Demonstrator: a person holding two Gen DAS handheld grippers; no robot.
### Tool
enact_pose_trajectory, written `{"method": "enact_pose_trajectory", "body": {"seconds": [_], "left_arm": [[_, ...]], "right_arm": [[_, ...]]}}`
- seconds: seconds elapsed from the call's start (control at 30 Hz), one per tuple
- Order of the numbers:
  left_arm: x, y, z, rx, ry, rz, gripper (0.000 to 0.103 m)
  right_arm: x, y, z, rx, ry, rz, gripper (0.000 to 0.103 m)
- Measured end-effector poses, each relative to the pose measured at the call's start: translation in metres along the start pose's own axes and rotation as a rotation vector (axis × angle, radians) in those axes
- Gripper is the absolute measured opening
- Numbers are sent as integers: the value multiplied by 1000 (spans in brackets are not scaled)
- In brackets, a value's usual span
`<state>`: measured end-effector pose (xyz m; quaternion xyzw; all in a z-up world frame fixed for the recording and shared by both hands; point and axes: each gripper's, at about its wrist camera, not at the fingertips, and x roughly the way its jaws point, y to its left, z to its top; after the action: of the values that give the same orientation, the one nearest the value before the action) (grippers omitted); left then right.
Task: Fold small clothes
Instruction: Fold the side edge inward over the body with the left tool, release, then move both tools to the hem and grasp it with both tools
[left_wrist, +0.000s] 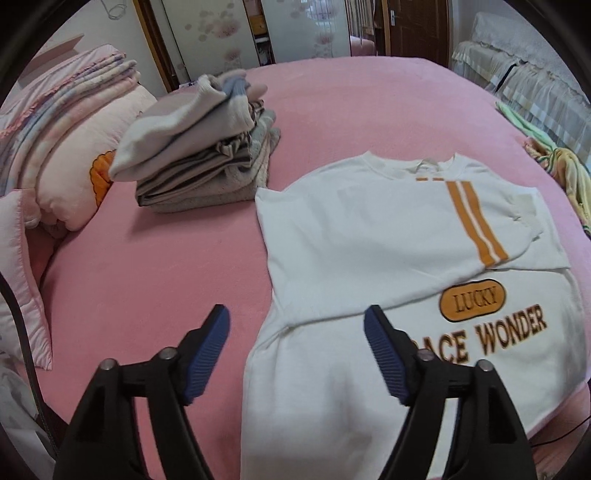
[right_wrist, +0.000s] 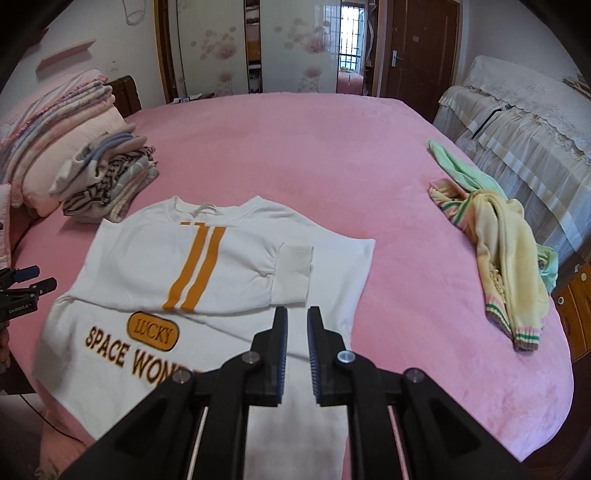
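Observation:
A white sweatshirt (left_wrist: 369, 236) with orange stripes and "LUCKY SPACE WONDER" print lies flat on the pink bed; it also shows in the right wrist view (right_wrist: 207, 258). Both sleeves are folded across its chest, the striped one on top. My left gripper (left_wrist: 295, 332) is open and empty, hovering over the sweatshirt's lower left edge. My right gripper (right_wrist: 297, 321) hovers over the sweatshirt's lower right part, its jaws a narrow gap apart with nothing between them. The left gripper also shows at the left edge of the right wrist view (right_wrist: 27, 280).
A stack of folded clothes (left_wrist: 199, 147) sits left of the sweatshirt, also seen in the right wrist view (right_wrist: 107, 177). Pillows and folded blankets (left_wrist: 62, 155) lie beyond it. A crumpled yellow and green garment (right_wrist: 498, 236) lies on the bed's right side. A covered sofa (right_wrist: 517, 129) stands at right.

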<state>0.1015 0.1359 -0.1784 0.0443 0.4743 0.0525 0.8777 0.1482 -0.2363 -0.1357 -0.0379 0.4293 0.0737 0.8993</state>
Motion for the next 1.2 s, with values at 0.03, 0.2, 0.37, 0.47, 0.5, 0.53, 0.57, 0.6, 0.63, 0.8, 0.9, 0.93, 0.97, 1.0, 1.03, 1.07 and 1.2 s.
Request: {"method": "enact_pose_trajectory", "body": {"seconds": [0.03,0.2,0.37,0.47,0.5,0.53,0.57,0.6,0.63,0.8,0.9,0.93,0.97,1.0,1.03,1.07,1.2], "left_arm": [[-11,-1,-4,-4,-15,-1,81],[-45,1,-23,-27,-50,-24,83],[-68,8,-42,-72,-103,-47,83],[-78,14,-58,-80,-148,-63,83],[-78,17,-63,-80,-152,-74,83],[-76,21,-69,-84,-141,-84,83],[-72,26,-75,-94,-119,-93,83],[-68,31,-79,-103,-100,-105,83],[-62,37,-84,-115,-74,-119,83],[-34,62,-109,-153,14,-131,83],[-16,70,-121,-154,70,-142,83],[-10,71,-124,-153,83,-144,83],[-5,72,-127,-152,98,-149,83],[1,73,-129,-150,115,-152,83],[7,73,-132,-146,132,-153,83],[13,73,-134,-142,145,-158,83],[32,72,-141,-121,201,-168,83]], "right_arm": [[-8,0,-4,-2,-5,4,11],[-35,2,-24,-24,-19,7,19],[-55,-1,-44,-31,-53,-11,33],[-65,-8,-57,-18,-65,-25,40],[-66,-11,-61,-11,-65,-29,43],[-66,-16,-68,-1,-62,-35,44],[-66,-19,-74,6,-56,-33,44],[-64,-23,-80,14,-46,-29,45],[-60,-28,-89,24,-27,-28,45],[-42,-39,-126,52,57,-2,44],[-32,-42,-143,57,88,30,44],[-29,-43,-148,56,100,40,44],[-25,-44,-152,59,113,50,44],[-21,-45,-154,63,125,60,44],[-16,-47,-157,72,143,71,44],[-13,-49,-159,80,158,76,44],[-1,-54,-169,103,212,100,44]]}}
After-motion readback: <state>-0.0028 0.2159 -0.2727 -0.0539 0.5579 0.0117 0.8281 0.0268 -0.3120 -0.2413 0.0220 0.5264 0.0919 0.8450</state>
